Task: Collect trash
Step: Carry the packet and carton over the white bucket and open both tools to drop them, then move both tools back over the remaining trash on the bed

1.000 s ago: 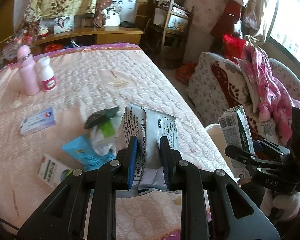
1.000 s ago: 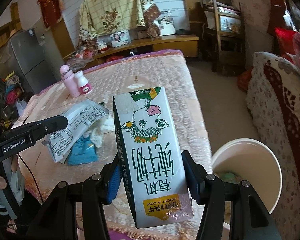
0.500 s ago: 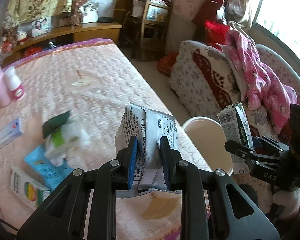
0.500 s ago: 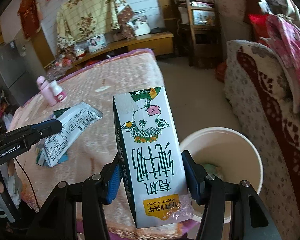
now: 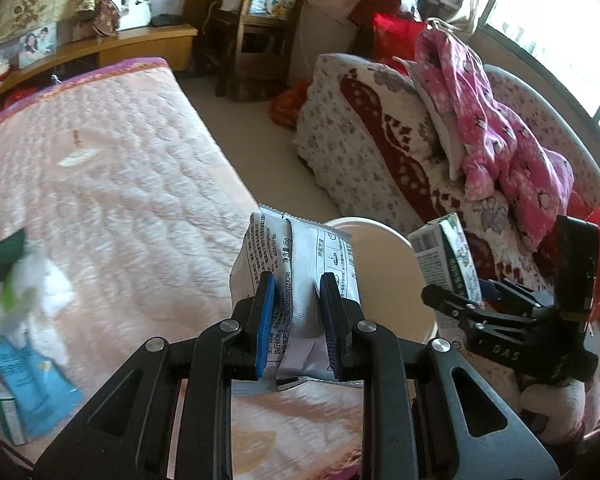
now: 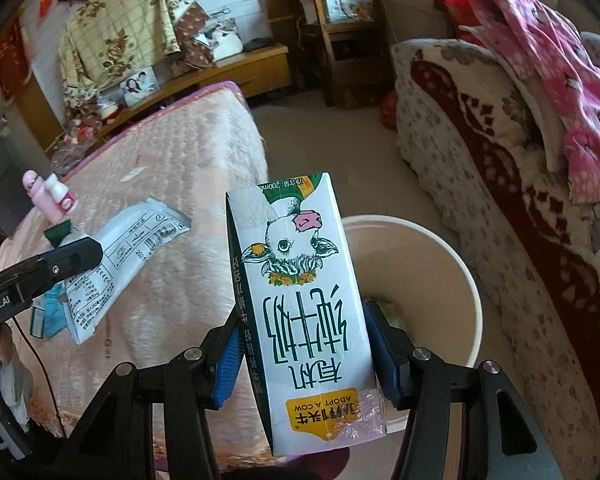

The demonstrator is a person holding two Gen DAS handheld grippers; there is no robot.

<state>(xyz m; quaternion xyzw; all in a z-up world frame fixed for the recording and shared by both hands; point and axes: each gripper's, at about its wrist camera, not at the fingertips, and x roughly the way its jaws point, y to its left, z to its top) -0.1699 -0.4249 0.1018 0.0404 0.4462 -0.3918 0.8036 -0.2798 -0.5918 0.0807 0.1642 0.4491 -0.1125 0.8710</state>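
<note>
Left wrist view: my left gripper (image 5: 297,312) has its fingers closed on a white wrapper (image 5: 296,264), which stands upright between the blue pads. Beyond it sits the bin (image 5: 384,276), a pale round tub on the floor between the bed (image 5: 120,200) and the sofa (image 5: 380,128); from here I cannot see inside it. The gripper is held level over the bed's near corner, pointing toward the bin. The right gripper (image 5: 466,300) enters from the right, gripping a carton (image 5: 446,264) just beside the bin's rim. On the bed at far left lie a blue packet (image 5: 28,376), a tissue (image 5: 32,288) and a small box (image 5: 4,412).

Right wrist view: my right gripper (image 6: 306,344) is clamped on the carton (image 6: 300,300), printed side up, text inverted, held over the bin's (image 6: 456,280) near rim. Something greenish lies in the bin's bottom, mostly hidden behind the carton. The left gripper (image 6: 72,258) reaches in from the left over the bed (image 6: 188,152), the wrapper (image 6: 116,268) pinched in it. Two pink bottles (image 6: 50,196) stand farther back on the bed.
</note>
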